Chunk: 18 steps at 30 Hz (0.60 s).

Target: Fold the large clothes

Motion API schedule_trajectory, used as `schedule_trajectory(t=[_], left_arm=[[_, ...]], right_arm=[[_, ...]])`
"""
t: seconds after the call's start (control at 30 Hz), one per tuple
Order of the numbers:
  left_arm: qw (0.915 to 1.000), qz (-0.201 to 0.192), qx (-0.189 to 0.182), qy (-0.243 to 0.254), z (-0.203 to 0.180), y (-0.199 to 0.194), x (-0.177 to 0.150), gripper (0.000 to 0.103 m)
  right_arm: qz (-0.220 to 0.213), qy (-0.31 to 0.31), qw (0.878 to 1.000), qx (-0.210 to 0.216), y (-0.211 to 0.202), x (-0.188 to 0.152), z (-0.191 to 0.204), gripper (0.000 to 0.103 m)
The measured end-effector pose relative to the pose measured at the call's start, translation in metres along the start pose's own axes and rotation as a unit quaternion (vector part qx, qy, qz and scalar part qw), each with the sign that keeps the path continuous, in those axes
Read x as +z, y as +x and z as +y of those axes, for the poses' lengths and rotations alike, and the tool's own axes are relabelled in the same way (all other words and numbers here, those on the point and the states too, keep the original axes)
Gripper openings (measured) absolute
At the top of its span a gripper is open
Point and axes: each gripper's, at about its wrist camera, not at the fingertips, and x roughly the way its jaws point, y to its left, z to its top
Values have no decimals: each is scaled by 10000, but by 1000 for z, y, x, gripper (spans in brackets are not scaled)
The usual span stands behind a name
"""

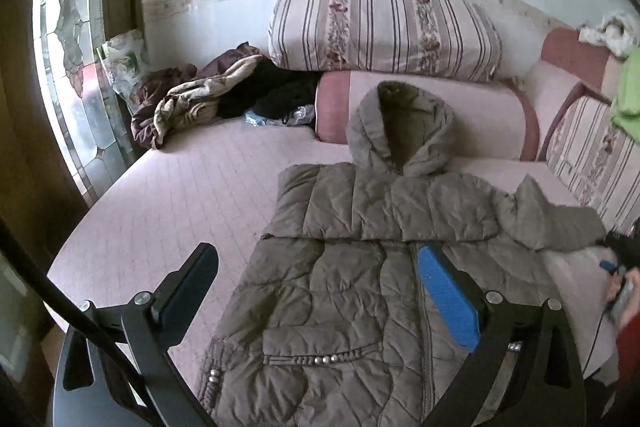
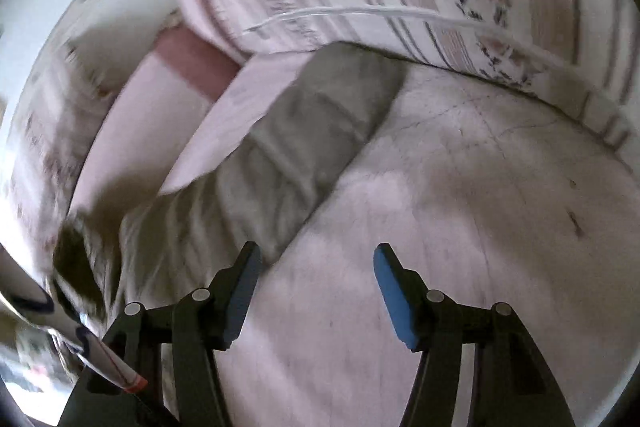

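Note:
A grey-brown quilted hooded jacket [image 1: 360,267] lies face up on the pink bed [image 1: 168,211]. Its left sleeve is folded across the chest and its hood [image 1: 400,123] points at the pillows. My left gripper [image 1: 316,259] is open above the jacket's lower front. The jacket's right sleeve [image 1: 556,219] stretches out to the right. In the right wrist view this sleeve [image 2: 320,131] lies flat on the sheet, blurred. My right gripper [image 2: 316,255] is open just above the sheet beside the sleeve, holding nothing. It also shows in the left wrist view [image 1: 620,247] at the sleeve's end.
A striped floral pillow [image 1: 384,31] and a pink bolster [image 1: 424,111] lie at the bed's head. A heap of brown and black clothes [image 1: 208,99] sits at the back left. Another striped cushion [image 1: 592,155] and a green cloth [image 1: 628,91] are on the right. A white cable [image 2: 360,13] crosses the cushion.

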Motion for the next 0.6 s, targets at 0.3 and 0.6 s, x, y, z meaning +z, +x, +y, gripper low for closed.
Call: schedule_trajectory(t=[0.3,0.6], left_arm=[[9972,567,149,-456,9,51,-10,100],[9942,804,242,-675,24,70,-25,100]], right_arm=[[-153,465,9988,-45,65,59,-7,49],[-699,-308,9958,-509,5,88,27,6]])
